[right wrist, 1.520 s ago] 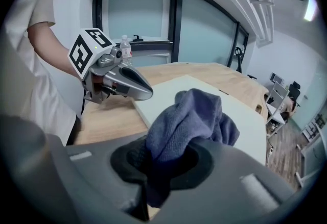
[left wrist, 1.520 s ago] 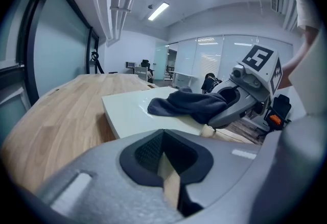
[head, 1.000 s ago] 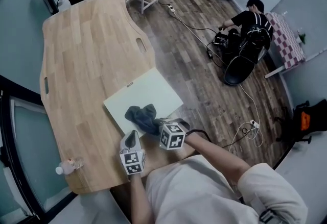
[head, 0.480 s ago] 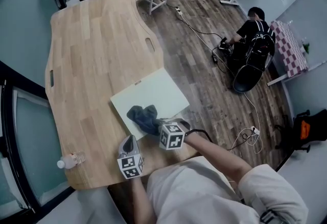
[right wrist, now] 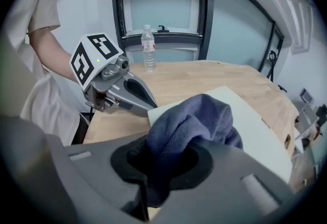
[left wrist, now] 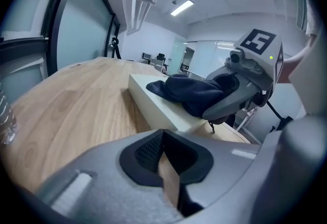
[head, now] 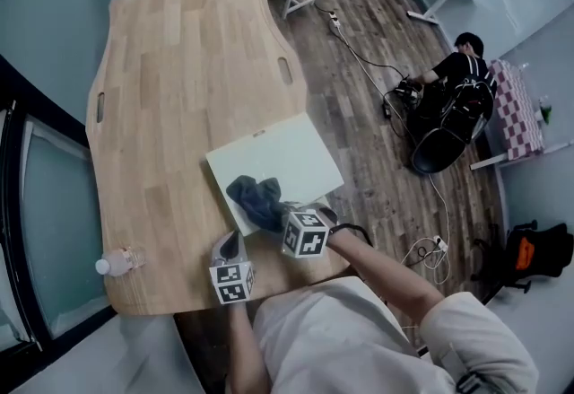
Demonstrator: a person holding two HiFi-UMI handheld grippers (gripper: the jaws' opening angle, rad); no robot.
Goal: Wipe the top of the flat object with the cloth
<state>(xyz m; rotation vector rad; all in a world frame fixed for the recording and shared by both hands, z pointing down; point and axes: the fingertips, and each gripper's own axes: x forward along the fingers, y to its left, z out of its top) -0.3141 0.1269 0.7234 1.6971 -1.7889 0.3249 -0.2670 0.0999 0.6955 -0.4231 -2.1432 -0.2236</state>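
Blue-grey cloth [head: 256, 200] pinched in the right gripper [head: 276, 216] has barely crossed the pale board [head: 291, 154] ahead, so wiping seemingly just starts; left gripper [head: 232, 240] closed, empty.

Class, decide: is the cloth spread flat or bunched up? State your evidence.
Bunched up: the cloth rises in a crumpled heap on the near end of the board, one end pinched in the right claw.
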